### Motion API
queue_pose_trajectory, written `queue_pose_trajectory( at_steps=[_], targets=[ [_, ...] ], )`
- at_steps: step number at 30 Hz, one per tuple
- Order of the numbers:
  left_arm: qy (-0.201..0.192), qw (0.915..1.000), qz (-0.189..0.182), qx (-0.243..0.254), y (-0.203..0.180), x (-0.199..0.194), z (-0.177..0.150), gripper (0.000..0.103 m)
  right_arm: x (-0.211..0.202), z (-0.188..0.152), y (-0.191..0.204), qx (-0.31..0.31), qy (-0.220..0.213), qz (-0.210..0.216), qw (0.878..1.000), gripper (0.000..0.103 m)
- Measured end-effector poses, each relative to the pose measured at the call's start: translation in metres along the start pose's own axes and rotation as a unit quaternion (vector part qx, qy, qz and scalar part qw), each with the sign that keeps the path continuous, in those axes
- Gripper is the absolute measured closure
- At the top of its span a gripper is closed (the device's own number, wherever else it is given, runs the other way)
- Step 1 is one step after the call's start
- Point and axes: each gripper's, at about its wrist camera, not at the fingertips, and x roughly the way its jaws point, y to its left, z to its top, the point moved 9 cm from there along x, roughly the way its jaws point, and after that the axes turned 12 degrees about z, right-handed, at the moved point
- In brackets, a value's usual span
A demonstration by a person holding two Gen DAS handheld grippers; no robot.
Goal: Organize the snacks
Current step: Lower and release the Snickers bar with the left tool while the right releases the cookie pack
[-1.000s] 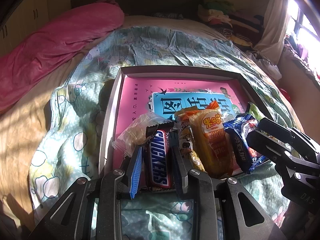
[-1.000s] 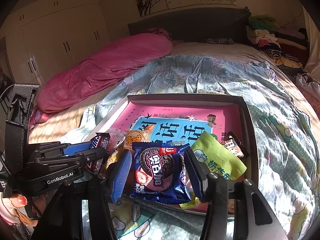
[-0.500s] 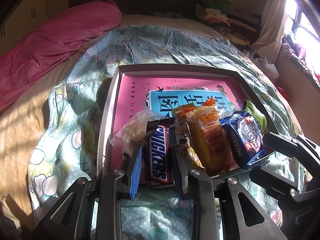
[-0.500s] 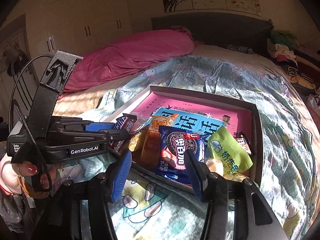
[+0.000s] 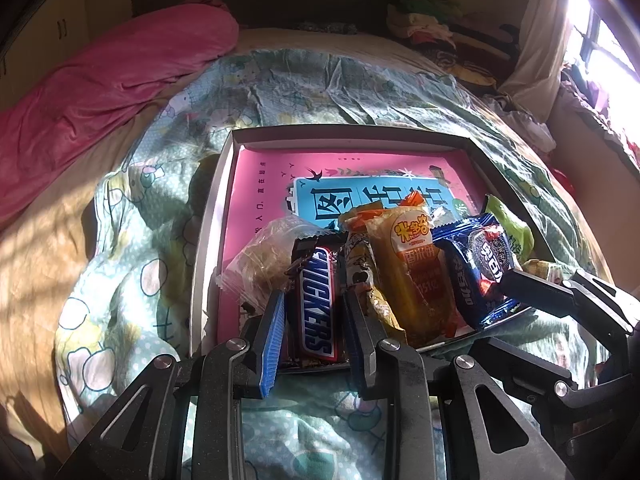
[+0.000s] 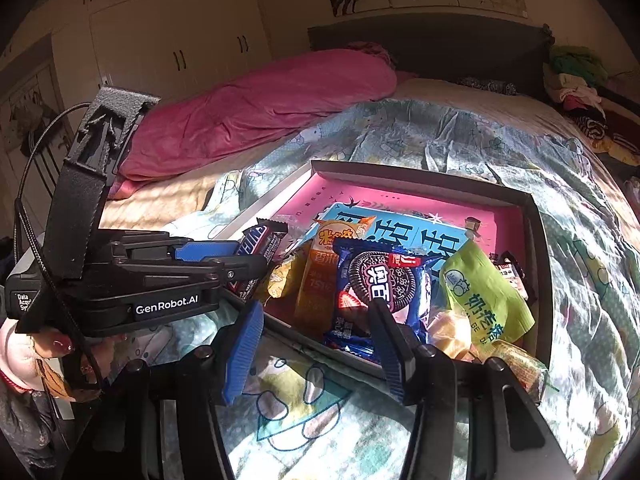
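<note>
Left wrist view: left gripper (image 5: 314, 312) fingers pinching Snickers bar (image 5: 316, 304) at box (image 5: 208, 216) near edge. Right gripper (image 6: 316, 334) fingers spread, nothing between, just short of Oreo pack (image 6: 380, 284) w/ other snacks along box near edge.

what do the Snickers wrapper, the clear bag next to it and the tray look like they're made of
Snickers wrapper: probably glossy plastic film, given its sheen and crimped end. Clear bag: thin transparent plastic, crinkled, contents showing through. Tray: likely matte cardboard or paperboard, with thin, flat, straight walls; cannot be sure.
</note>
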Motion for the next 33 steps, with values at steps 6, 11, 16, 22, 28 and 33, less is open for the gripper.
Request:
queue_pose_trajectory(
  at_steps=[6, 11, 16, 22, 28, 33],
  targets=[
    [0.004, 1.0000, -0.001, 0.000, -0.001, 0.000, 0.001, 0.073, 0.005, -0.003, -0.006, 0.005, 0.007, -0.008, 1.000, 0.049],
    [0.007, 1.0000, -0.003, 0.000, -0.001, 0.001, 0.000, 0.073, 0.008, -0.006, -0.008, 0.007, 0.012, -0.010, 1.000, 0.049],
    [0.011, 0.9999, -0.004, 0.000, -0.001, 0.001, 0.000, 0.071, 0.010, -0.008, -0.009, 0.009, 0.015, -0.011, 1.000, 0.049],
    [0.013, 0.9999, -0.005, -0.002, -0.001, 0.000, -0.001, 0.057, 0.009, -0.006, -0.011, 0.017, 0.011, -0.009, 1.000, 0.049],
    [0.014, 0.9998, -0.009, -0.005, -0.001, -0.001, 0.000, 0.053, 0.008, -0.005, -0.012, 0.016, 0.009, -0.012, 1.000, 0.049],
    [0.005, 1.0000, -0.002, -0.006, 0.002, -0.007, 0.004, 0.047, 0.002, -0.002, -0.015, 0.020, -0.002, -0.020, 1.000, 0.049]
  ],
)
